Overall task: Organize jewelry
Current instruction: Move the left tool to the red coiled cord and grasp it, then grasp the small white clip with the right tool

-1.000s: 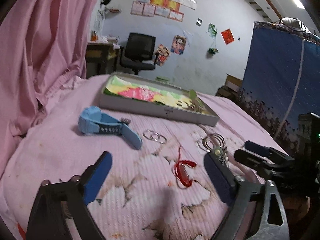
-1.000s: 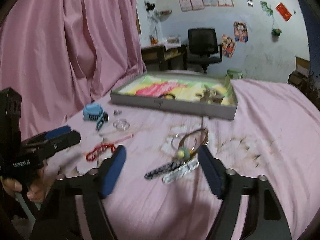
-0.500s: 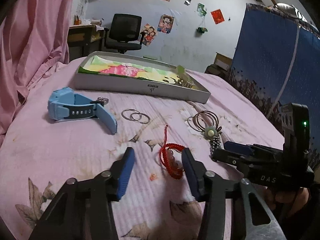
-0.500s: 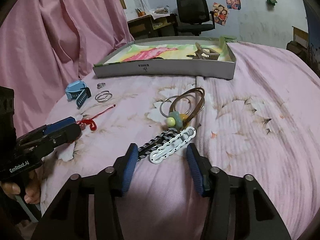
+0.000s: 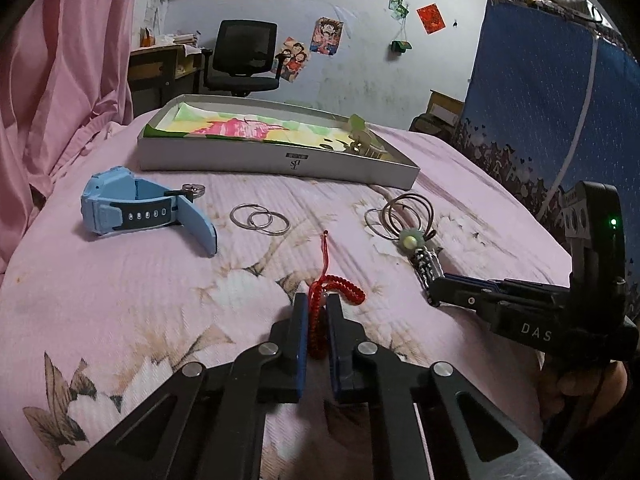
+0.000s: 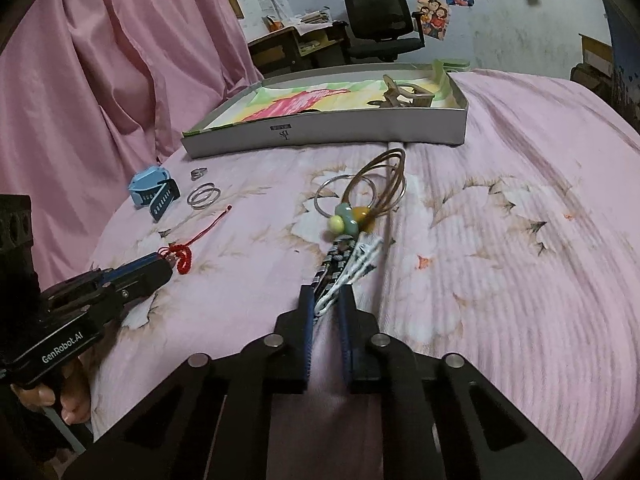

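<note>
left gripper (image 5: 317, 308) clamps red cord (image 5: 320, 320) | right gripper (image 6: 326, 296) clamps two bands (image 6: 344, 266) | 1 watch (image 5: 132, 210) | 2 rings (image 5: 260, 219) | 1 tray (image 5: 276, 158)

Pink bedspread (image 5: 120, 300) everywhere, ribbed, printed with pale flowers and brown-edged leaves. Pink curtain (image 6: 100, 80) too, plain and glossy. The watch (image 5: 132, 210) is sky blue with a dark navy strap section dotted with white holes. Two silver rings (image 5: 260, 219) gleam beside it. The cord bracelet (image 5: 328, 296) is bright red, sitting between the left claw (image 5: 316, 304)'s blue pads; the claw's frame is black. The right claw (image 6: 326, 300) is the same, black with blue pads, on a clip (image 6: 352, 272) that is white beside a black-and-white checked one. Charm (image 6: 350, 218): pale green, yellow, amber. Brown hoops (image 6: 384, 180). The tray (image 6: 320, 136) is grey-white outside, lined in pink, yellow and green splashes.
</note>
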Available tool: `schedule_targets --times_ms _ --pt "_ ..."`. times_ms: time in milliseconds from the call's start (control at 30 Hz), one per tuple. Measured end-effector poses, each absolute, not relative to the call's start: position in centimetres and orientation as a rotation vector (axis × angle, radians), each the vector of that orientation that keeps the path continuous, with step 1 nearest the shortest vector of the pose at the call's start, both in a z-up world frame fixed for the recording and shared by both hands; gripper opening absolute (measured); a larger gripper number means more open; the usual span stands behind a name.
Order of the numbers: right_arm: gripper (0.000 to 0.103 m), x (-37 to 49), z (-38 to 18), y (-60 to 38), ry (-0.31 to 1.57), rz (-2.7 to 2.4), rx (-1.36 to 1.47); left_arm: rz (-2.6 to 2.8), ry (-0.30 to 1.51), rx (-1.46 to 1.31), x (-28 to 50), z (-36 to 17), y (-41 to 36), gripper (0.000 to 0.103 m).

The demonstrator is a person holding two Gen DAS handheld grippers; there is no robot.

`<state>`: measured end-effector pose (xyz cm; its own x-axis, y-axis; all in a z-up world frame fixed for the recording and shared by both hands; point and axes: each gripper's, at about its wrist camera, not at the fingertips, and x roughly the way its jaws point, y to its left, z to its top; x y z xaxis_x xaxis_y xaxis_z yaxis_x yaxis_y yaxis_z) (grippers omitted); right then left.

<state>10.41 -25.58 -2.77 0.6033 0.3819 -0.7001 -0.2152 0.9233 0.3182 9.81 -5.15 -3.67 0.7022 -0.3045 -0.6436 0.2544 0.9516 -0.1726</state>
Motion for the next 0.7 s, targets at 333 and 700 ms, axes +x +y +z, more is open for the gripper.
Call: schedule_targets --times_ms 333,700 --pt "0.003 9.0 -2.6 -25.6 0.839 0.367 0.226 -0.297 0.719 -0.078 9.4 -3.6 -5.3 0.009" --pt "0.003 7.6 -1.2 -25.6 0.743 0.378 0.228 -0.269 0.667 -0.08 8.4 -3.1 -5.7 0.008"
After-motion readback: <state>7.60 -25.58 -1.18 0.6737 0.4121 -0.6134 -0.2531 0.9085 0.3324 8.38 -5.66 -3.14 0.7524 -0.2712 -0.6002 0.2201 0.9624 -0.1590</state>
